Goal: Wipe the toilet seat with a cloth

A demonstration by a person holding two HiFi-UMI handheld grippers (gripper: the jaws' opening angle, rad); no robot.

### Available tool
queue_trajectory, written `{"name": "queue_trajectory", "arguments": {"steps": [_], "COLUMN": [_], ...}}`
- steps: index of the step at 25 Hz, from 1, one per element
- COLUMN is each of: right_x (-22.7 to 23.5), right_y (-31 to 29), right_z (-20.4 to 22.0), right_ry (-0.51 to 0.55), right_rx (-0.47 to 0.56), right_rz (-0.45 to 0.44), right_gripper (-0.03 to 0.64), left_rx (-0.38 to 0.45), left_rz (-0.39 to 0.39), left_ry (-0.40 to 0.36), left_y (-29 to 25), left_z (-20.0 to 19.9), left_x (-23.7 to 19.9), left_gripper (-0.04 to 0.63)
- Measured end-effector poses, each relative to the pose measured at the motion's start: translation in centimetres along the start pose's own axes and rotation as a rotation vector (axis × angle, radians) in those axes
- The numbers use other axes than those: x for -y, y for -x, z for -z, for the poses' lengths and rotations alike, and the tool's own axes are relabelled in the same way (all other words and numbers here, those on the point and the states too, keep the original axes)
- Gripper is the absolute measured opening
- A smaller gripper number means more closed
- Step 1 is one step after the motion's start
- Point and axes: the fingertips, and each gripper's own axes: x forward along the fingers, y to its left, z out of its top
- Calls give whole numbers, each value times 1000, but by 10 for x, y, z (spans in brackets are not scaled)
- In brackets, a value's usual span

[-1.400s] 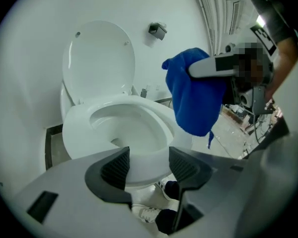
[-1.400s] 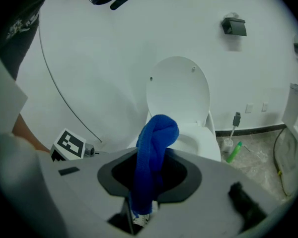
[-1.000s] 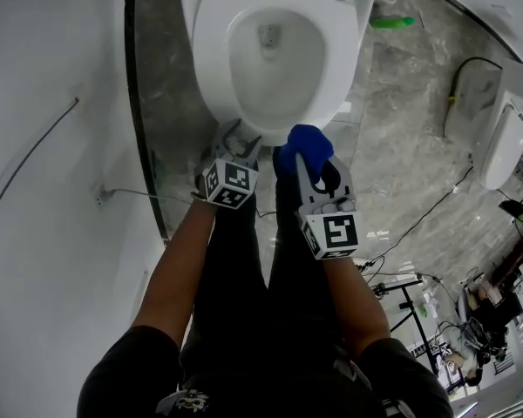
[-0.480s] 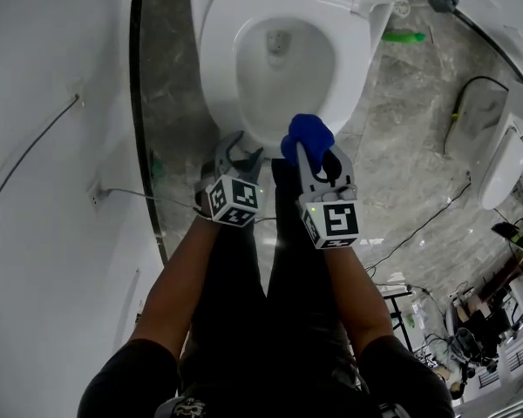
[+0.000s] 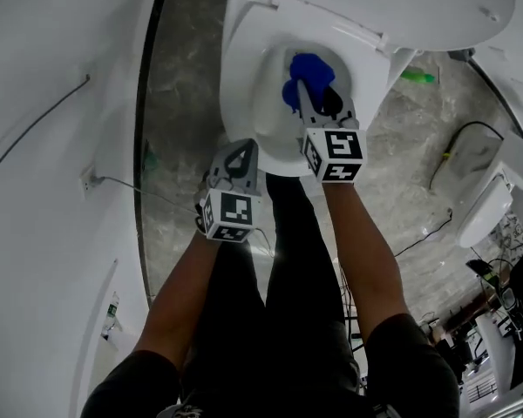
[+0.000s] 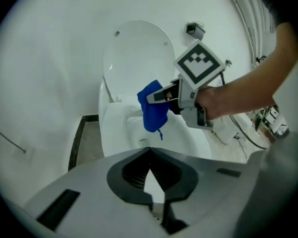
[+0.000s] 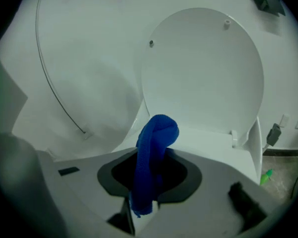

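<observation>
We log: cloth (image 5: 307, 70) – blue ribbed knit fabric, matt | toilet seat (image 5: 237, 94) – white, smooth, glossy | lid (image 7: 203, 73) – same smooth white, softer sheen | left gripper (image 5: 241, 148) and right gripper (image 5: 307, 94) – grey matt plastic bodies | floor (image 5: 179, 146) – grey veined stone look, polished.

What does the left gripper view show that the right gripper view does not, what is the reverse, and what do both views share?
Only the left gripper view: the left gripper, whose jaws have just been closing and meet on nothing; the right gripper seen from outside; the person's hand holding it. Only the right gripper view: a green object on the floor. Both: the blue cloth clamped in the right gripper, and the raised toilet lid.
</observation>
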Motion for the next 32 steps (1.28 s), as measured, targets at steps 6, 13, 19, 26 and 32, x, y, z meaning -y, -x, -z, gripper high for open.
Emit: {"name": "queue_trajectory", "arguments": {"steps": [6, 13, 19, 26, 32], "right_x": [12, 33, 57, 100, 131], "right_y": [-85, -123, -109, -78, -52], "right_z": [-41, -42, -36, -20, -5], "right_ry": [-59, 84, 46, 31, -6], "right_rx": [-18, -100, -105, -95, -102], "right_rz": [8, 68, 104, 184, 259], "right_gripper": [92, 92, 92, 92, 92], "left_rx": [26, 96, 108, 81, 53], "left_rz": [-42, 19, 72, 112, 149], "left_ry": [96, 227, 192, 139, 106], "left_y": [-1, -2, -10, -20, -26], "left_z": [-9, -28, -44, -44, -37], "left_x": [-14, -9, 6, 18, 33], "left_gripper": [9, 9, 9, 10, 10]}}
